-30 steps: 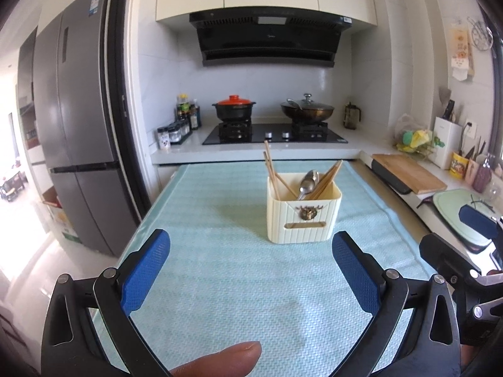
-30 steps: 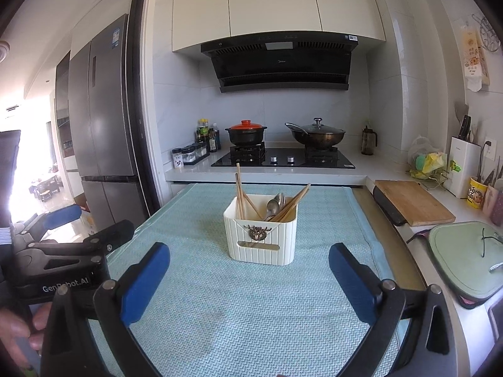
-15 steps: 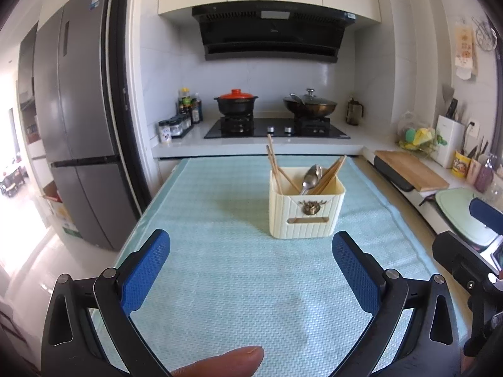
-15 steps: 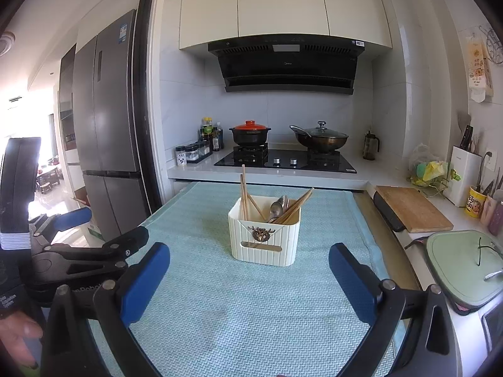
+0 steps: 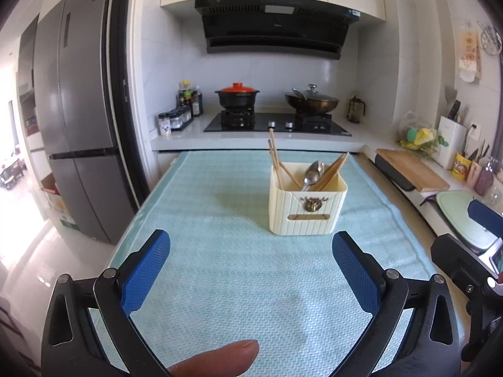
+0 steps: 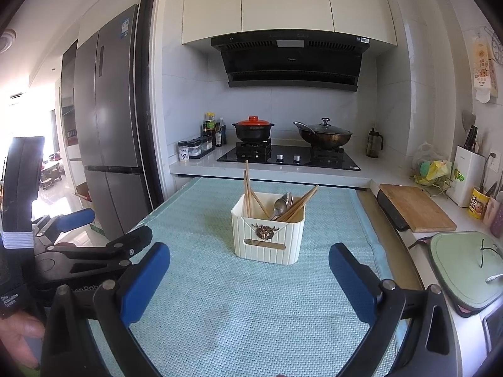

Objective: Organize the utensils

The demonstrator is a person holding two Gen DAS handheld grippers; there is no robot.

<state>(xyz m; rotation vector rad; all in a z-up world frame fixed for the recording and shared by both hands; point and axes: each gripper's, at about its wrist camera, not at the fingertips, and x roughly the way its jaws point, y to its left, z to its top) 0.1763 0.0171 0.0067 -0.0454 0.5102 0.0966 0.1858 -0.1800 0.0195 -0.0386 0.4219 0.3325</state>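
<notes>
A cream ribbed utensil holder (image 5: 306,209) stands on a light green mat (image 5: 220,251); it also shows in the right wrist view (image 6: 268,237). Wooden chopsticks (image 5: 274,160) and metal spoons (image 5: 312,171) stand inside it. My left gripper (image 5: 251,265) is open and empty, well short of the holder. My right gripper (image 6: 250,271) is open and empty, also short of the holder. In the left wrist view the right gripper (image 5: 465,251) shows at the right edge. In the right wrist view the left gripper (image 6: 94,238) shows at the left.
A stove with a red-lidded pot (image 5: 237,95) and a wok (image 5: 311,100) stands behind the mat. A wooden cutting board (image 6: 415,207) and a green board (image 6: 465,264) lie on the right counter. A fridge (image 5: 75,125) stands at left.
Both grippers have risen and tilted slightly, so the holder sits lower in both views. Both stay open and empty. The holder and its utensils have not moved.
</notes>
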